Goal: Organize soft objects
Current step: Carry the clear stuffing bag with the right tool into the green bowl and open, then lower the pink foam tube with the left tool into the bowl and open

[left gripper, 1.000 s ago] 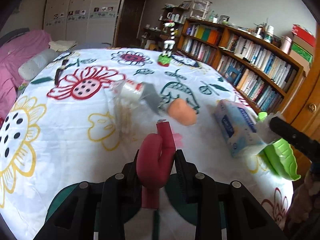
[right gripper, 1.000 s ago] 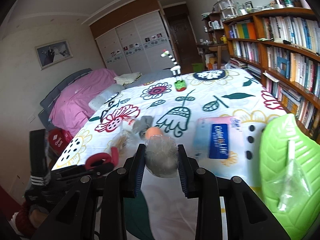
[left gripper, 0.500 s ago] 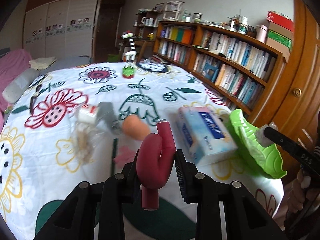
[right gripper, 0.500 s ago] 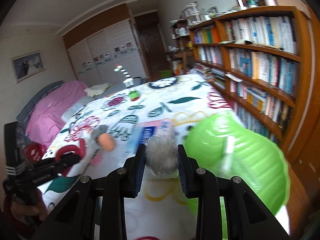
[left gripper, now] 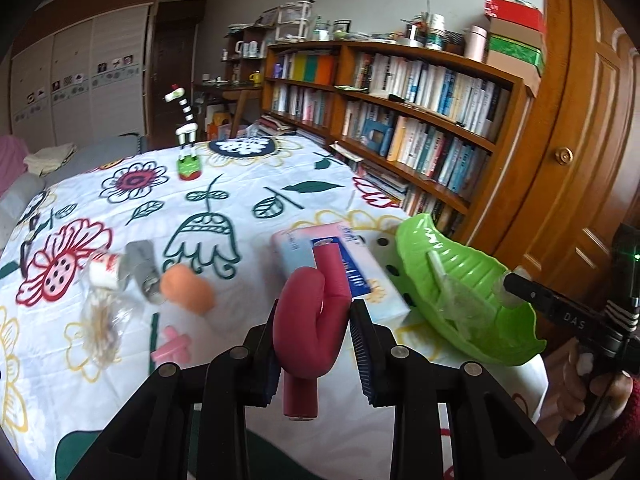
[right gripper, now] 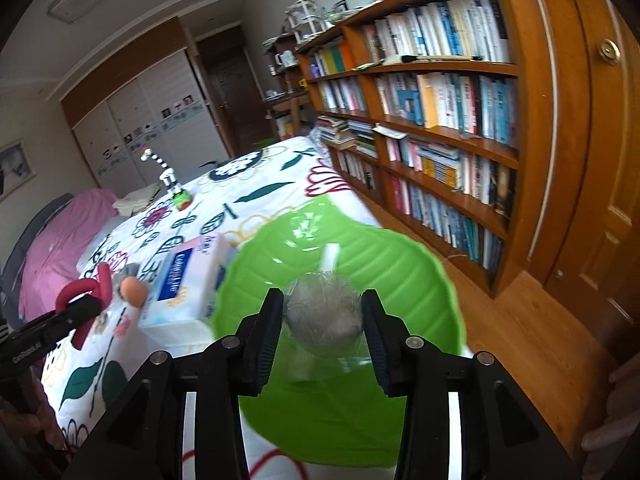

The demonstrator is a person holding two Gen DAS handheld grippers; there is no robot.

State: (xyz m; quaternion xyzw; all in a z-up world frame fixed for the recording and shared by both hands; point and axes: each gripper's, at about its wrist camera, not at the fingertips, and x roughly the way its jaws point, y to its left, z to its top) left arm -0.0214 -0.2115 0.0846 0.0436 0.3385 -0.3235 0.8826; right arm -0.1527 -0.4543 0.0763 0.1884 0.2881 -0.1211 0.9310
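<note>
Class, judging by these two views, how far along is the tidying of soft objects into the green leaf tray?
Done: one clear-wrapped item lies in the green leaf tray. In hand: the right tool holds a wrapped grey ball over the tray; the left tool grips a red foam curler. Left: the orange sponge and pink piece on the bedspread.

A bed (left gripper: 248, 184) under a white flowered cover carries everything. Ahead-left of the left hand-held gripper (left gripper: 316, 344) lie an orange soft lump (left gripper: 186, 294), a grey roll (left gripper: 140, 270), a clear bag (left gripper: 104, 328) (contents unclear) and a pink piece (left gripper: 172, 346). Ahead-right sit 1 tissue pack (left gripper: 340, 268) and a green leaf tray (left gripper: 460, 312); a striped giraffe toy (left gripper: 186, 136) stands far ahead.
</note>
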